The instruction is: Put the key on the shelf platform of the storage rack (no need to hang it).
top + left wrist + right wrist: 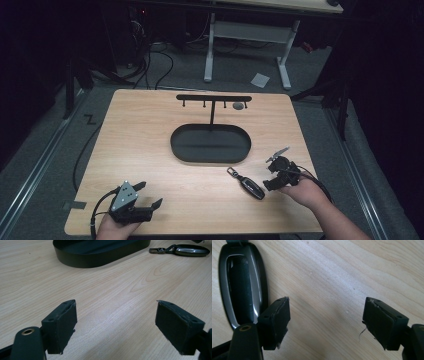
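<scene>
Black jaws of the right gripper (274,173) are held spread wide, nothing between them — bare wood is seen in the gap in the right gripper view. The gripper is carried in the person's right hand (306,190) near the bench's right edge, toward the near side. In the right gripper view its left jaw is seen just beside the rounded end of the key fob (242,285), outside it; whether the pad touches the fob cannot be told.

The key fob, black with a silver band, is laid flat on the bench (150,150), right of centre and toward the near edge, its metal clip (232,172) pointed toward the tray. It is gripped by nothing.

The left gripper (149,194) is held low at the near left corner of the bench, released as well — jaws wide apart, with bare wood between them in the left gripper view. A grey plate (124,195) is borne on its top.

Beyond the fob, an oval black tray (210,143) is set at mid-bench, near the fob but apart from it. From its far side a thin post is raised, topped by a black hook bar (213,98) toward the far edge. A small round grey object (238,106) is seen under the bar's right end; what it is cannot be told.
</scene>
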Available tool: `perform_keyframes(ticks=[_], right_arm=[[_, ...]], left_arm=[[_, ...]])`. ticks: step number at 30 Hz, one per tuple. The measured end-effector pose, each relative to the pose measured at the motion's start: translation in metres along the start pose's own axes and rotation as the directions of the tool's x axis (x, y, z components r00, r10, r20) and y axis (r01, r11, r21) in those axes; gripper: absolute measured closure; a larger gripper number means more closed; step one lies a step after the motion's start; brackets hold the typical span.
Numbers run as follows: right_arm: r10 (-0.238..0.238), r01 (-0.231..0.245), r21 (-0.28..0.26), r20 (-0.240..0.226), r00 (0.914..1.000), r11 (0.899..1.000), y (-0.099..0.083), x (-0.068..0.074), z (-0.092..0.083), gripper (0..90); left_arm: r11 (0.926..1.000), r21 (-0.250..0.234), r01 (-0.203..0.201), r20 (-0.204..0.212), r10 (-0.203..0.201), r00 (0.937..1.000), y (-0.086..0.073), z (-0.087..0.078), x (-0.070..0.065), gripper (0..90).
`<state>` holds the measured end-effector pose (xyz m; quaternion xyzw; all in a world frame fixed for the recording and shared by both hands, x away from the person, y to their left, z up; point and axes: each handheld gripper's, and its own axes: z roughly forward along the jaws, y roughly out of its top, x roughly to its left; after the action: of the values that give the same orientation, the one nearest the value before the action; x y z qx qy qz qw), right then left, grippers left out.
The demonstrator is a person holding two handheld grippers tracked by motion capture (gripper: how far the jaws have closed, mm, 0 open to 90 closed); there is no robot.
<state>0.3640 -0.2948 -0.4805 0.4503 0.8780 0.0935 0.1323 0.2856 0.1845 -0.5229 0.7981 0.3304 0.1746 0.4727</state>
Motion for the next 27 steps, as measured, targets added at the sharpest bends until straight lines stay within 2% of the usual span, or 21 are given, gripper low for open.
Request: perform_keyframes(ticks=[4,10,13,18,27], right_arm=[[-0.034,0.035,0.053,-0.024,0.9991,0.998,0.005,0.001,-0.004,20.9],[-0.062,0.066,0.084,-0.06,0.9963,0.994,0.015,0.009,-0.014,18.2],[-0.086,0.092,0.092,-0.068,0.994,0.992,0.019,0.012,-0.017,16.9],[-0.097,0.103,0.088,-0.072,0.9927,0.991,0.023,0.018,-0.019,16.6],[-0.144,0.153,0.101,-0.087,0.9857,0.983,0.032,0.036,-0.016,16.5]], left_arm=[[1.0,0.006,-0.004,0.005,0.004,1.0,0.0,0.001,0.0,18.3],[0.9999,0.008,-0.011,0.003,0.011,0.9999,0.0,0.001,-0.001,18.3],[0.9999,0.008,-0.01,0.003,0.009,0.9999,0.0,0.001,-0.001,18.2],[0.9999,0.004,-0.009,0.003,0.009,1.0,0.001,0.0,0.0,18.2],[0.9999,0.001,-0.011,0.002,0.011,0.9999,0.001,-0.001,0.0,18.1]])
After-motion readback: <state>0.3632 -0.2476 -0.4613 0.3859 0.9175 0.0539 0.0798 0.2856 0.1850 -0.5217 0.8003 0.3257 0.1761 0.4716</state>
